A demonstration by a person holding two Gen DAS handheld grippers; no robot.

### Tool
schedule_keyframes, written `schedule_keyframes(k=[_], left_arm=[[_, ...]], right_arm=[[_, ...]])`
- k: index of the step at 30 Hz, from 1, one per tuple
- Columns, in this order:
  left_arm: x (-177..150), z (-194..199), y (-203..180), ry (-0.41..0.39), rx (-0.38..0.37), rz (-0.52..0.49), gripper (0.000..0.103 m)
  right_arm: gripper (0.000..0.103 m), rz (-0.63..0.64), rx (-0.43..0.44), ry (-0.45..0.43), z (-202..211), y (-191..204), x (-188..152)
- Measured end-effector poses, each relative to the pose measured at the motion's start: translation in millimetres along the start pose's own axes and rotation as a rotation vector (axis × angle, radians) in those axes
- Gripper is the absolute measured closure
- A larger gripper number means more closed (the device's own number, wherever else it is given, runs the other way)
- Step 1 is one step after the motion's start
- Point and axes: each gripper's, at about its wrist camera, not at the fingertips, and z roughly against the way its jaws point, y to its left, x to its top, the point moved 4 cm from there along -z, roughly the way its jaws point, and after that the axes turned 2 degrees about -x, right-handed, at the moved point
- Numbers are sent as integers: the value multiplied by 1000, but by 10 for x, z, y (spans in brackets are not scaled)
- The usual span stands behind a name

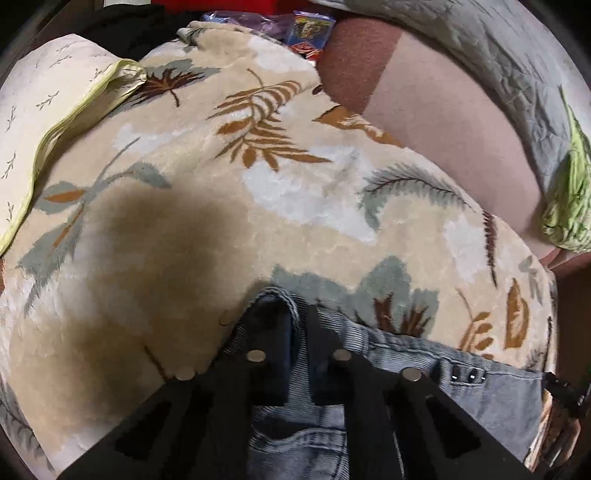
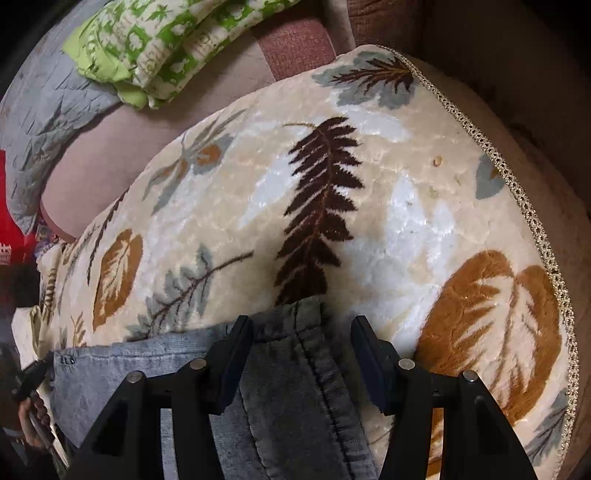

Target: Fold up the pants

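Grey-blue denim pants (image 1: 461, 387) lie along the near edge of a cream leaf-patterned blanket (image 1: 221, 221). My left gripper (image 1: 291, 314) is shut on a raised fold of the waistband at the pants' left end. In the right wrist view the pants (image 2: 288, 387) run under my right gripper (image 2: 301, 325), which is open, its jaws on either side of a dark seam at the pants' edge. The blanket (image 2: 369, 203) fills that view beyond the pants.
A cream pillow (image 1: 48, 122) lies at the far left. A green-patterned cloth (image 2: 155, 48) and a grey quilt (image 2: 48, 122) lie on a pink sheet behind the blanket. The blanket's braided edge (image 2: 517, 192) runs down the right. Colourful packets (image 1: 310, 33) sit at the back.
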Motion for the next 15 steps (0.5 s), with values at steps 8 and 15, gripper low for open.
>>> schedule_keyframes(k=[8, 15], left_arm=[[73, 134, -43, -41, -13, -4, 101], [68, 834, -139, -183, -118, -2, 101]], right_arm=[[87, 105, -89, -3, -6, 181, 78], [87, 92, -58, -155, 630, 303, 85]])
